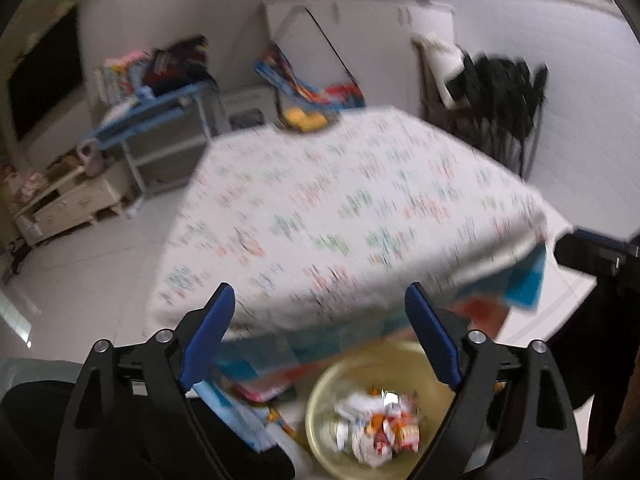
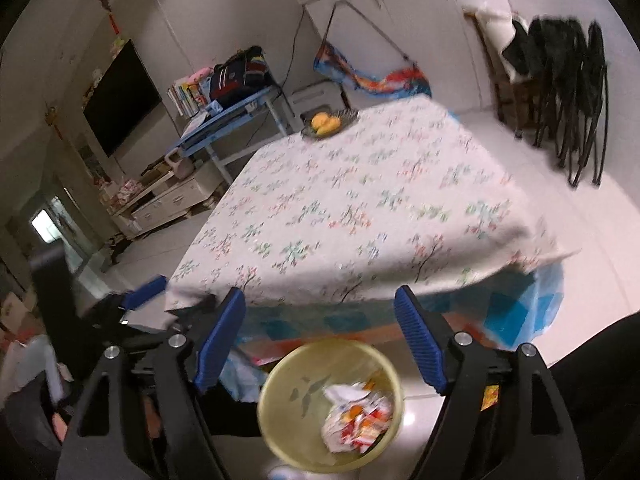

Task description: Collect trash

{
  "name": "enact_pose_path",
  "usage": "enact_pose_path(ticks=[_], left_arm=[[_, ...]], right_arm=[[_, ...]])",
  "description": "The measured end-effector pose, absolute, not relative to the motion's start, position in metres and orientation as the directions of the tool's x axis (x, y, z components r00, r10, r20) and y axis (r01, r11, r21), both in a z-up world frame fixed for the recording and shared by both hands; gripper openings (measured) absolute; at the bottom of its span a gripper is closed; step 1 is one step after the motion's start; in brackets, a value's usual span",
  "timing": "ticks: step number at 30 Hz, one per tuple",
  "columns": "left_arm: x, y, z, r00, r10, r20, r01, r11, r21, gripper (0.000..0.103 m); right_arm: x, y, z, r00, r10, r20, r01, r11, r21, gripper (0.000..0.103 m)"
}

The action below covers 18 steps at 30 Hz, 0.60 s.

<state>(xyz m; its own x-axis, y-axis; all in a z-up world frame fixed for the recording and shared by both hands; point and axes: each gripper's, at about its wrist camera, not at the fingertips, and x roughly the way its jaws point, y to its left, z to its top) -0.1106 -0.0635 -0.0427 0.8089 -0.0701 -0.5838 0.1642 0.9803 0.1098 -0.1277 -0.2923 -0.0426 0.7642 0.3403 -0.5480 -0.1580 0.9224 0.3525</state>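
Note:
A yellow round bin point(image 1: 320, 396) stands on the floor in front of the table and holds crumpled white, red and orange wrappers point(image 1: 376, 428). It also shows in the right wrist view point(image 2: 280, 392) with the wrappers point(image 2: 356, 420) inside. My left gripper point(image 1: 320, 300) is open and empty, above the bin near the table's front edge. My right gripper point(image 2: 320, 300) is open and empty, also above the bin. The left gripper's blue finger point(image 2: 146, 290) shows at the left of the right wrist view.
The table point(image 2: 360, 200) wears a floral cloth with a colourful cloth hanging below it. A fruit dish point(image 2: 328, 122) sits at its far edge. Black folding chairs point(image 2: 572, 92) stand at right, a blue desk point(image 2: 228, 116) and TV point(image 2: 120, 100) at left.

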Motion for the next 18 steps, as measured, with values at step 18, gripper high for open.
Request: enact_pose_path(ticks=[18], left_arm=[[-0.128, -0.039, 0.007, 0.907, 0.055, -0.418, -0.037, 0.998, 0.051, 0.096]], right_arm=[[-0.147, -0.277, -0.007, 0.923, 0.108, -0.369, -0.077, 0.992, 0.099, 0.095]])
